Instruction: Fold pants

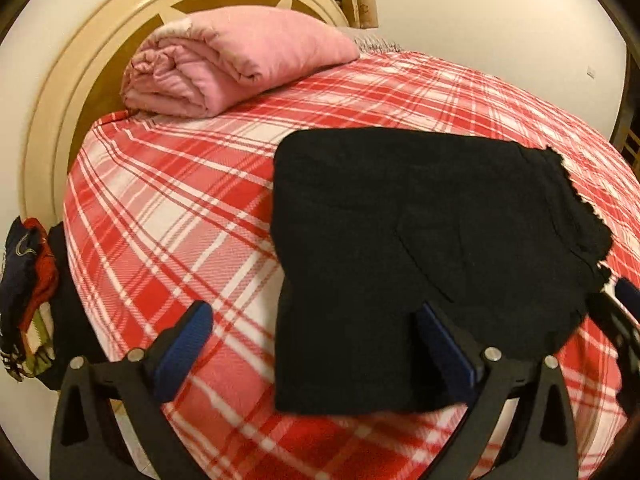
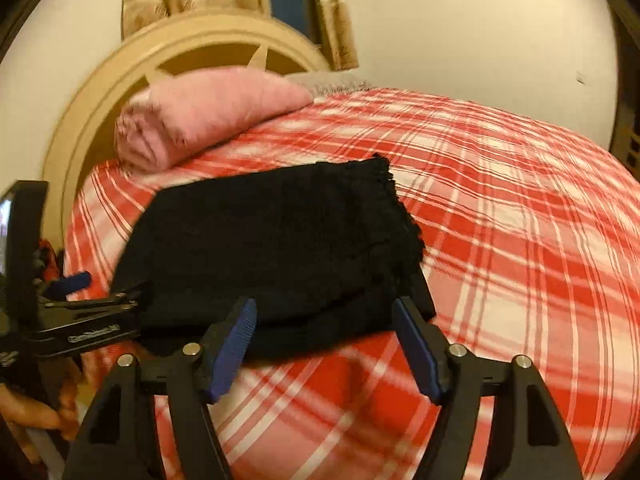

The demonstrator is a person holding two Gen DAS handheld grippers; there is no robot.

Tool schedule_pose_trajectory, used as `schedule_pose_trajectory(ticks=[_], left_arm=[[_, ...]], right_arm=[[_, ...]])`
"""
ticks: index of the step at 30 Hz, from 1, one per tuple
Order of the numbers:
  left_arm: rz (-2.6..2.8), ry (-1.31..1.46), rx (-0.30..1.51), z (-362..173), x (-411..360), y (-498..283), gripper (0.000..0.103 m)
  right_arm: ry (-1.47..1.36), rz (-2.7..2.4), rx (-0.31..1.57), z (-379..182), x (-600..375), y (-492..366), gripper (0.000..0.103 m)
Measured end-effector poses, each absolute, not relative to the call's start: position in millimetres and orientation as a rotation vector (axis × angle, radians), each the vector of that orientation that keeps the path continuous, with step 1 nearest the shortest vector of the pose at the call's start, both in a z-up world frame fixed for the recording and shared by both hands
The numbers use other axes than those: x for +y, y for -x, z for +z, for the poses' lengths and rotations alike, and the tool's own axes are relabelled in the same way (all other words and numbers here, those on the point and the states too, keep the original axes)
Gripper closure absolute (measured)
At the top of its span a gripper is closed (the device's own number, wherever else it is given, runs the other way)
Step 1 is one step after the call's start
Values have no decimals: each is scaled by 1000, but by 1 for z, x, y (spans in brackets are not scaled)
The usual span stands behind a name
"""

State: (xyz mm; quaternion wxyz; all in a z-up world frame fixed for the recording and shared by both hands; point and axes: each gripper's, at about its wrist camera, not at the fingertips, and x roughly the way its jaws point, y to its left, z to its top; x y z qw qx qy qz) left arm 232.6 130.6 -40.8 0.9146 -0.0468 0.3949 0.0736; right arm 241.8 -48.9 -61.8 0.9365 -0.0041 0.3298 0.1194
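Observation:
The black pants [image 1: 420, 248] lie folded into a compact stack on the red and white plaid bed cover [image 1: 180, 208]; they also show in the right wrist view [image 2: 280, 248]. My left gripper [image 1: 316, 320] is open at the near left edge of the stack, its right finger against the cloth, and holds nothing. My right gripper [image 2: 324, 320] is open just before the stack's near edge and holds nothing. The left gripper also shows in the right wrist view [image 2: 76, 300] at the stack's left side.
A folded pink blanket [image 1: 232, 68] lies at the head of the bed by the cream round headboard [image 1: 72, 100]. Crumpled coloured clothes [image 1: 24, 280] hang off the left side. A white wall stands behind.

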Motion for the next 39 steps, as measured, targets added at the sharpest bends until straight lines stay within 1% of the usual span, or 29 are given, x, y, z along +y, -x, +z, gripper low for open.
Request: schedule_pose_trajectory(ticks=[4, 8, 13, 18, 21, 26, 27, 30, 33, 39], left_arm=[[114, 102, 770, -32, 125, -208, 0], [96, 20, 730, -27, 113, -179, 0], [61, -18, 715, -22, 103, -150, 0], [90, -52, 642, 1, 96, -125, 0], [91, -67, 567, 21, 92, -108, 0], [45, -43, 493, 44, 91, -84, 0], [40, -43, 479, 48, 91, -82, 0], [34, -32, 441, 60, 90, -72, 0], [31, -3, 429, 67, 92, -65, 0], [42, -9, 407, 71, 92, -58, 0]], right_arm=[[-18, 214, 703, -64, -56, -216, 31], [-125, 169, 780, -77, -78, -191, 31], [-129, 133, 776, -74, -86, -162, 31], [-125, 118, 663, -37, -89, -128, 31], [-117, 98, 549, -3, -91, -103, 31], [-137, 61, 391, 41, -95, -65, 30], [-138, 60, 369, 47, -95, -59, 29], [-112, 48, 297, 64, -92, -38, 20], [-86, 39, 270, 70, -89, -30, 19], [-106, 38, 275, 69, -92, -27, 19]])
